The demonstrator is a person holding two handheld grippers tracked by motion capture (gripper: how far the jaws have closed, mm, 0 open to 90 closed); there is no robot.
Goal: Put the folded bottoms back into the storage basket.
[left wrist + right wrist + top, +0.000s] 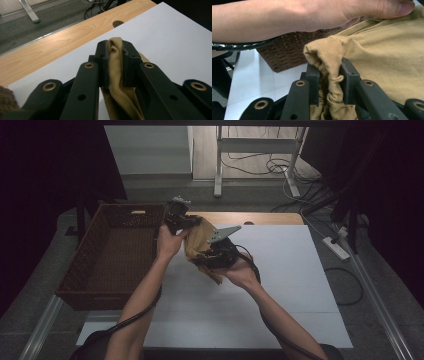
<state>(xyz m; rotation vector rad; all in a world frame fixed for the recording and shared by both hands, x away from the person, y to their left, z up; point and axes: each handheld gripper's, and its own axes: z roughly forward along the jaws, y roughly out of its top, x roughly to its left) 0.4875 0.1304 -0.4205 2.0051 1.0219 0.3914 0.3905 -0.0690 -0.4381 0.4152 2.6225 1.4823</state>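
A mustard-yellow cloth (199, 241) hangs bunched between both hands above the white table sheet (280, 285). My left gripper (176, 217) is shut on one fold of the cloth (115, 62), which is pinched between its black pads and trails down below them. My right gripper (216, 255) is shut on another bunched edge of the cloth (329, 75), with the rest spreading out to the right. In the right gripper view the other hand (332, 15) and forearm cross the top.
A brown wicker basket (107, 251) stands at the table's left side, close under the left hand. Bare wood (260, 218) runs along the table's far edge, with a round cable hole (118, 23). Cables and a power strip (336, 247) lie on the floor to the right.
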